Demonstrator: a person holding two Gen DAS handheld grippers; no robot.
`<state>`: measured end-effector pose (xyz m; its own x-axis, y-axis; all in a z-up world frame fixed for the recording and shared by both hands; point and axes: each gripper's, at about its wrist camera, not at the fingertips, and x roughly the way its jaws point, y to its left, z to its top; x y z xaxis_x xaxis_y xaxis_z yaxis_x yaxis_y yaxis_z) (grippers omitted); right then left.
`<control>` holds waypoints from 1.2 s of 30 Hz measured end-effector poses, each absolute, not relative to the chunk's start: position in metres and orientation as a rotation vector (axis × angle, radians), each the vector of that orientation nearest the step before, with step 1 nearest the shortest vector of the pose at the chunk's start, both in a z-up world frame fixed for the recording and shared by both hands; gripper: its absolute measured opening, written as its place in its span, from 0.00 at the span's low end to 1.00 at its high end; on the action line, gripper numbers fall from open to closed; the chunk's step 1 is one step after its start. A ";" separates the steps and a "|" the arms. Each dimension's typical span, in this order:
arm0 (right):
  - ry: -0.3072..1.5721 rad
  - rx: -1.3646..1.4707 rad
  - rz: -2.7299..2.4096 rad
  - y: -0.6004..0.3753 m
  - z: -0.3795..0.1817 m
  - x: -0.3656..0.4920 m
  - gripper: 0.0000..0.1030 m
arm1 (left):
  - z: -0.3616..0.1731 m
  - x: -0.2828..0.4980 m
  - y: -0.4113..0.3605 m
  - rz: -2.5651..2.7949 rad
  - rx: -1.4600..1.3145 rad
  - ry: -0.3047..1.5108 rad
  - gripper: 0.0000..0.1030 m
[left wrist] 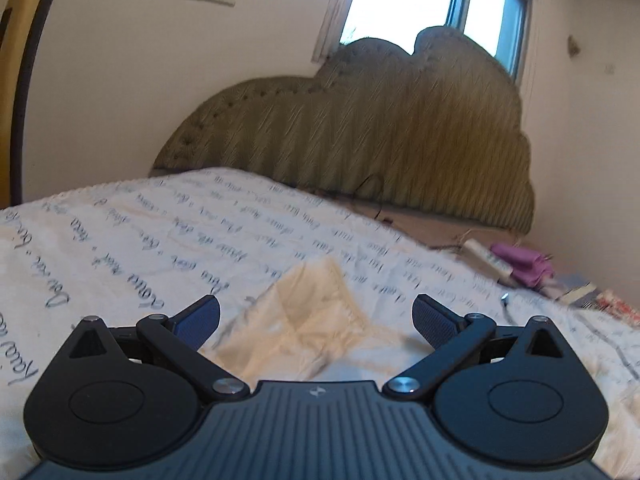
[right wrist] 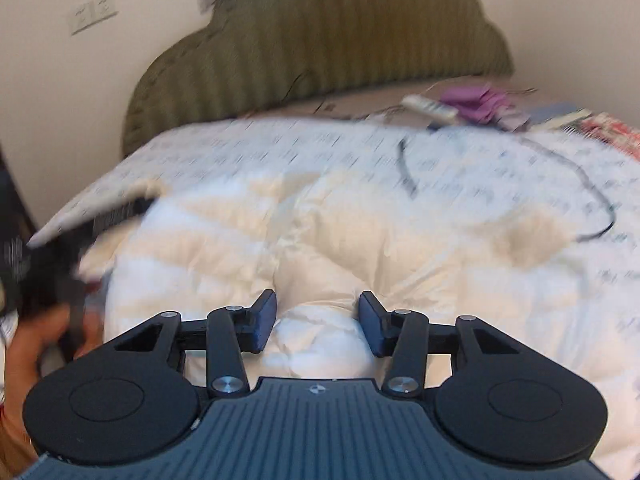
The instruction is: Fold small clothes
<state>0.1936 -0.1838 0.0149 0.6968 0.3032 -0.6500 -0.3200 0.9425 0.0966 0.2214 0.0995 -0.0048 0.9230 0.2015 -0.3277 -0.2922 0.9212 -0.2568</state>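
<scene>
A cream-white small garment (right wrist: 320, 232) lies crumpled on the bed. In the right wrist view my right gripper (right wrist: 318, 300) stands low over it, its jaws partly apart. A rounded bulge of the white cloth (right wrist: 320, 340) sits between the fingers, and I see no pad pinching it. In the left wrist view my left gripper (left wrist: 316, 304) hovers wide open just above a creased part of the garment (left wrist: 320, 344), with nothing between its fingers. At the left edge of the right wrist view, a blurred hand (right wrist: 36, 344) holds a dark gripper body.
The bed cover (left wrist: 140, 240) is white with dark script. An olive cloud-shaped headboard (left wrist: 360, 132) stands behind it. A purple cloth (left wrist: 520, 260), a white tube and books lie at the far right. A dark cable (right wrist: 404, 168) loops across the cover.
</scene>
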 end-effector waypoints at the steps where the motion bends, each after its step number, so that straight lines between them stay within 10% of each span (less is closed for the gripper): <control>1: 0.717 -0.065 0.344 -0.181 0.016 0.187 0.50 | -0.002 0.221 0.096 0.239 -0.282 0.295 1.00; 12: 0.602 -0.115 0.274 -0.141 0.016 0.199 0.53 | -0.029 0.230 0.016 0.174 0.193 0.358 1.00; 36: 0.530 -0.184 0.234 -0.127 -0.062 0.186 0.64 | -0.051 0.246 0.018 0.152 0.209 0.498 1.00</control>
